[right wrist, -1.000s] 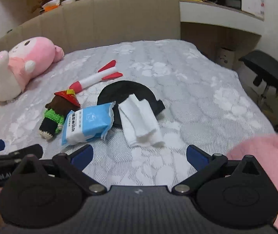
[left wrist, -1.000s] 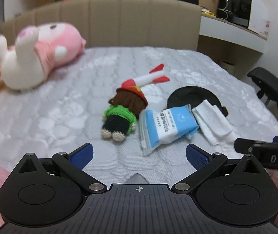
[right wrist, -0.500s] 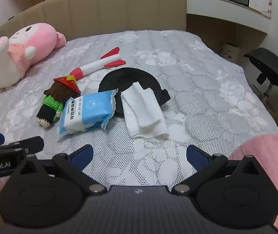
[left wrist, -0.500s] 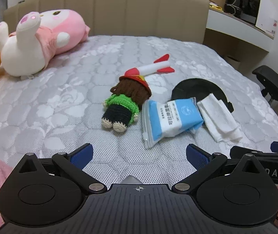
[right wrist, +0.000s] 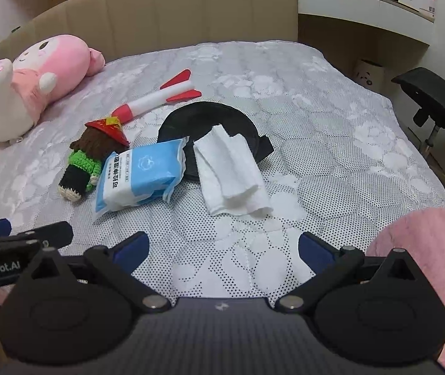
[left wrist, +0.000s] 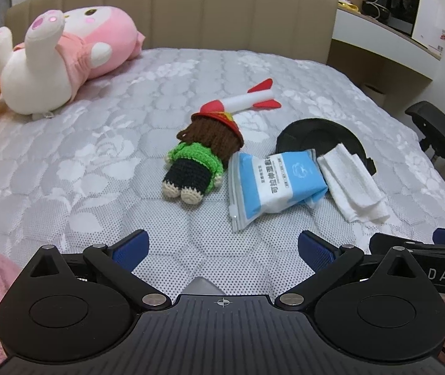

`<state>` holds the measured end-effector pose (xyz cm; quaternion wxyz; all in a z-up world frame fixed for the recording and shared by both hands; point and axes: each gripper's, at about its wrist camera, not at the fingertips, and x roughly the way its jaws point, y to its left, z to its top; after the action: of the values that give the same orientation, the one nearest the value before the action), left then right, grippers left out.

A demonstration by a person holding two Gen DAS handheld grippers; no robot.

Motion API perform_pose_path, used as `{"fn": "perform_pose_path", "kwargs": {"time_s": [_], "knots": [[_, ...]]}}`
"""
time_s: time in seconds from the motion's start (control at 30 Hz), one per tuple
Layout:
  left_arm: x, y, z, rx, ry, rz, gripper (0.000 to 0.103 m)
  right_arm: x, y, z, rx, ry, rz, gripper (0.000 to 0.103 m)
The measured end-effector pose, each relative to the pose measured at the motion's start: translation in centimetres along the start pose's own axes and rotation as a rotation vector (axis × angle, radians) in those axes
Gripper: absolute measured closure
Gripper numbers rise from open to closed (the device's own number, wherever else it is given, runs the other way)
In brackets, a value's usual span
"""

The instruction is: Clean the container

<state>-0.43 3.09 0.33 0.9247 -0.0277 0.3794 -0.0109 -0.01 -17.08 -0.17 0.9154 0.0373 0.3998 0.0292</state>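
Note:
A black round container (left wrist: 319,134) (right wrist: 205,118) lies on the bed. A folded white wipe (left wrist: 352,182) (right wrist: 230,175) rests partly over its near edge. Beside it on the left lies a blue and white wet-wipe pack (left wrist: 274,182) (right wrist: 138,176), overlapping the container's rim. My left gripper (left wrist: 222,248) stands open above the bed, short of the pack, nothing between its blue pads. My right gripper (right wrist: 222,247) is open too, just short of the white wipe and holding nothing. Each gripper's finger shows at the edge of the other's view.
A crocheted doll (left wrist: 200,159) (right wrist: 92,154) lies left of the pack, a red and white toy rocket (left wrist: 242,101) (right wrist: 157,100) behind it. A pink plush (left wrist: 63,59) (right wrist: 28,84) leans near the headboard. A black chair (left wrist: 441,134) (right wrist: 435,106) stands off the bed's right edge.
Both grippers have moved forward toward the objects, which now appear larger and closer. Nothing on the bed has moved and both grippers stay open.

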Motion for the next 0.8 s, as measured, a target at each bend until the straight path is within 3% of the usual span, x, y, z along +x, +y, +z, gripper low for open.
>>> {"fn": "perform_pose_path", "kwargs": {"time_s": [0.8], "knots": [[0.03,0.01,0.1,0.0,-0.007,0.004,0.0,0.29,0.21,-0.04,-0.021,0.021,-0.01,0.0]]}}
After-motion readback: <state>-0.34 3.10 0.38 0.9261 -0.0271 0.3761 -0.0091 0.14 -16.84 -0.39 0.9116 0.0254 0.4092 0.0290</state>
